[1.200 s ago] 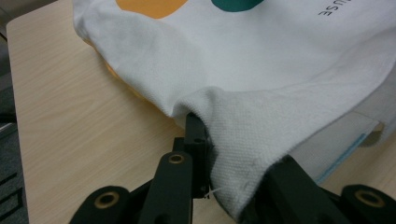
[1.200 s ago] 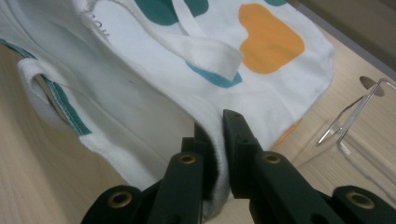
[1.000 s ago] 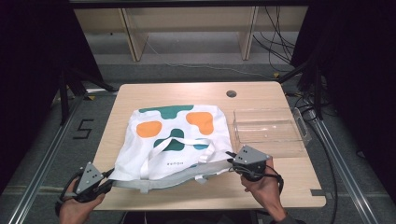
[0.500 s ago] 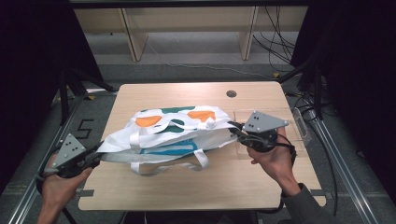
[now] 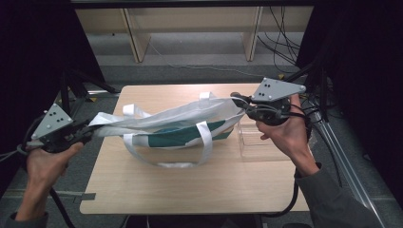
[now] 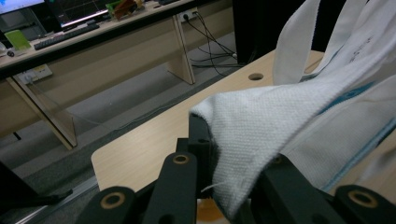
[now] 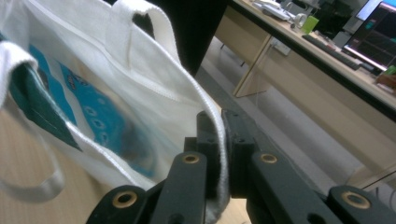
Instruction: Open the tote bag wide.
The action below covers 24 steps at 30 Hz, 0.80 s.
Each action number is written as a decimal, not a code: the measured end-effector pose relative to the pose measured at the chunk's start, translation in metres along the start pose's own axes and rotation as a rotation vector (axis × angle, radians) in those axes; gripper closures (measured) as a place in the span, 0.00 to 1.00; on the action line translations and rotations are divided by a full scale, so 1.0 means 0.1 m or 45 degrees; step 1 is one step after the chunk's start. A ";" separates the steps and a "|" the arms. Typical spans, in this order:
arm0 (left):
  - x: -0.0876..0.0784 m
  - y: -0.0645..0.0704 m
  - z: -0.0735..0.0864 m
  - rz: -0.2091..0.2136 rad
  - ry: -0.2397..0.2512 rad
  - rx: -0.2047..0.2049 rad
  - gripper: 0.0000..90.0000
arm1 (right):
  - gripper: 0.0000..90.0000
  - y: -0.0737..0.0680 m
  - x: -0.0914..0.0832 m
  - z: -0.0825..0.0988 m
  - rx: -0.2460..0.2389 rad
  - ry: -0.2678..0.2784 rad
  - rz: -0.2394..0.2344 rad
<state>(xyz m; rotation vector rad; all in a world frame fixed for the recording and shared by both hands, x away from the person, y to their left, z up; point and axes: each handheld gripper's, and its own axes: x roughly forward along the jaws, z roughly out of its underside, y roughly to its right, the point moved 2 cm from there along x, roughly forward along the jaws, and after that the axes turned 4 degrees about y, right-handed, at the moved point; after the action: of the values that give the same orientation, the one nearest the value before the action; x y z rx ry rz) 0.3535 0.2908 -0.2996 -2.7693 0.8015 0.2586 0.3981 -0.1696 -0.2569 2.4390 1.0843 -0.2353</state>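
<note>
Tote bag [image 5: 180,124] held stretched above table [image 5: 190,185], a corner pinched by left gripper [image 5: 85,134] and right gripper [image 5: 241,105]; mid-lift step; next prob. a flip/lay-down w/ even tension

Blk gripper [image 5: 239,101] w/ grey plate, grey sleeves.

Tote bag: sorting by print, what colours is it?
The tote bag is white with teal print, clearest in the high view.
</note>
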 end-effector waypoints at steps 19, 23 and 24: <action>0.19 -0.07 0.01 0.065 -0.009 -0.080 0.91 | 0.97 0.17 0.04 0.03 0.060 0.007 0.007; 0.29 -0.08 0.07 0.049 -0.036 -0.077 0.91 | 0.97 0.19 0.13 0.12 0.054 -0.038 0.026; 0.30 -0.09 0.09 0.052 -0.038 -0.079 0.91 | 0.97 0.20 0.17 0.16 0.071 -0.034 0.029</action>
<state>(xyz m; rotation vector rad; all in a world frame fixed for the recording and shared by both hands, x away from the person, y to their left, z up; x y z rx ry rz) 0.3827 0.2854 -0.3137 -2.8020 0.8574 0.3368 0.4246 -0.1775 -0.2696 2.4887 1.0514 -0.2942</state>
